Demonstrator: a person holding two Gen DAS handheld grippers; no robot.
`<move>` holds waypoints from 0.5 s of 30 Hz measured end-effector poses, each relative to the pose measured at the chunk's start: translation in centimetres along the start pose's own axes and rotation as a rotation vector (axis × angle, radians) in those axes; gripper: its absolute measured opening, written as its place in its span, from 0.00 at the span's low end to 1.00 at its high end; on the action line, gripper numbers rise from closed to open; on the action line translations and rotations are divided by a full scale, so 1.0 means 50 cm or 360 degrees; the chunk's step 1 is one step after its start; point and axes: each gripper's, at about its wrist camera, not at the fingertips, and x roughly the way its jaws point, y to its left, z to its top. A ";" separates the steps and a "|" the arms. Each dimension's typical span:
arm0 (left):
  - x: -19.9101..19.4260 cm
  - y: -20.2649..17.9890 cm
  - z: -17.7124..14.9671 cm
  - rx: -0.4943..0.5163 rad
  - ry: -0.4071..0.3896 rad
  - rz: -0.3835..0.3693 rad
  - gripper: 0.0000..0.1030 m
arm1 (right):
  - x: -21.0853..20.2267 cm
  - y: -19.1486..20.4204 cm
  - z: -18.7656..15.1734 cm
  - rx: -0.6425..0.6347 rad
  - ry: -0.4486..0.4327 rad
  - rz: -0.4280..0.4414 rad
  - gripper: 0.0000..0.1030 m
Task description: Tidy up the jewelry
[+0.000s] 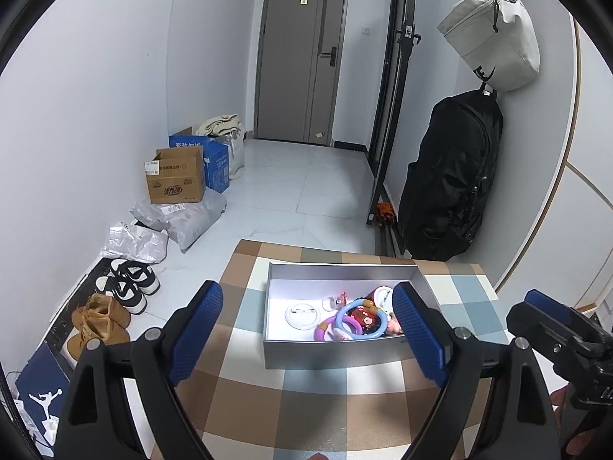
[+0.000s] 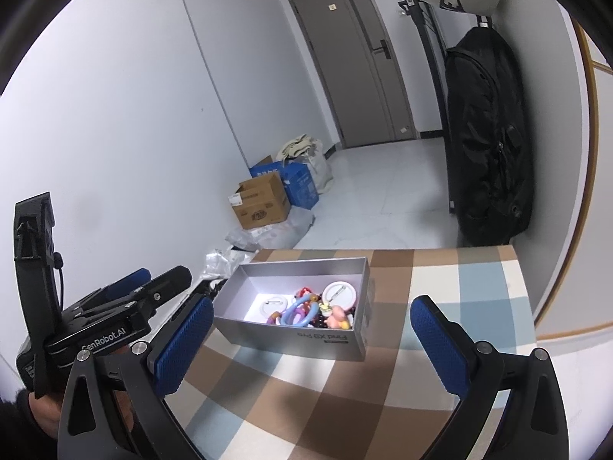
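Jewelry [image 1: 360, 318] lies in a grey box [image 1: 337, 352], piled toward its right end: a blue ring [image 1: 346, 312], a purple ring [image 1: 325, 329], red beads and 2 white round badges [image 1: 300, 314]. The box sits on a checked cloth [image 1: 314, 402], at lower centre in both views. In the left wrist view the left gripper [image 1: 306, 341] fills the bottom of the frame, its blue pads [image 1: 195, 337] wide apart with nothing between them; the box's near wall shows through the gap, beyond the tips. The right gripper [image 2: 310, 349] is likewise spread with nothing held, its pads [image 2: 440, 349] on either side of the box's near edge in the right wrist view. Both hover short of the box. Cardboard boxes [image 1: 176, 180], shoes [image 1: 126, 287] and plastic bags sit at middle left; a black backpack [image 1: 452, 176] hangs at right.
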 end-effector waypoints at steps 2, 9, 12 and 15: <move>0.000 -0.002 0.000 0.0000 0.0006 -0.0009 0.85 | 0.001 -0.001 0.001 0.0010 -0.0001 0.0000 1.00; 0.001 -0.009 -0.001 0.0014 0.0011 -0.0010 0.85 | 0.002 -0.002 -0.002 0.0004 0.0004 -0.0008 1.00; 0.001 -0.006 0.000 -0.0014 0.0022 -0.0018 0.85 | 0.001 -0.004 -0.001 0.0021 0.0004 -0.0014 1.00; 0.004 -0.003 0.001 -0.0028 0.0046 -0.0027 0.85 | -0.003 -0.002 0.000 0.0013 -0.0008 -0.0016 1.00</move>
